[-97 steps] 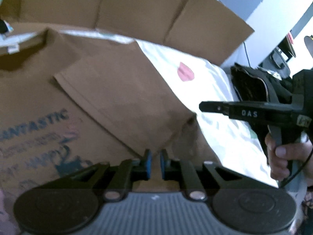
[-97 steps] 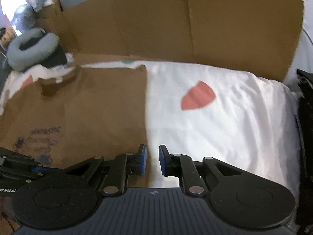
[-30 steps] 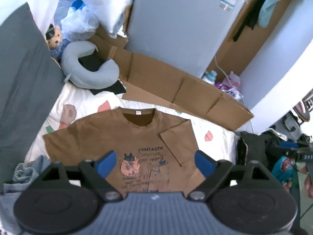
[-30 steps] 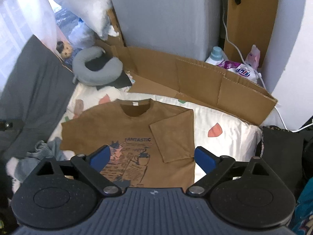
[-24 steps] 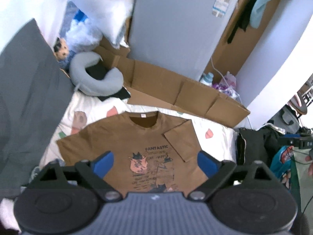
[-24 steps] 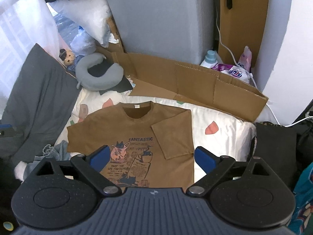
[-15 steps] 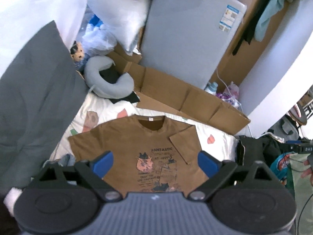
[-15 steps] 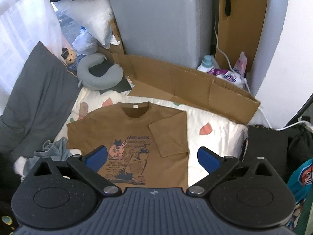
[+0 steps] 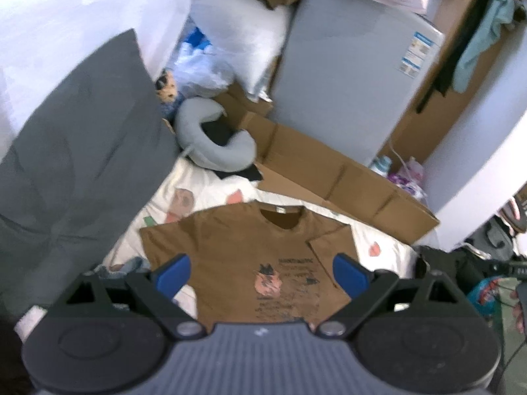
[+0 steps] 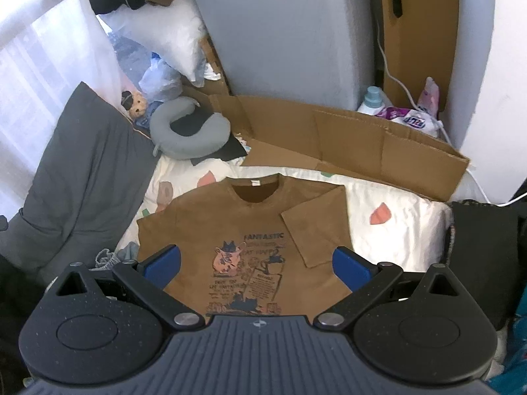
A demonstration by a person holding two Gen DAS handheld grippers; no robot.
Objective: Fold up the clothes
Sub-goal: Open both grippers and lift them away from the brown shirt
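Observation:
A brown T-shirt with a printed cartoon and the word FANTASTIC lies flat, front up, on a white sheet. Its right sleeve is folded in over the chest; the left sleeve lies spread out. My left gripper hangs high above the shirt, open, nothing between its blue pads. My right gripper is also high above it and open, empty.
Flattened cardboard lines the far edge of the sheet. A grey neck pillow and a dark grey cushion lie at the left, a grey appliance behind, a dark bag at the right, small clothes beside the shirt.
Both grippers were shut low over the folded right sleeve 3.2 s ago; they have opened and risen far back, and keep lifting slightly over the last second.

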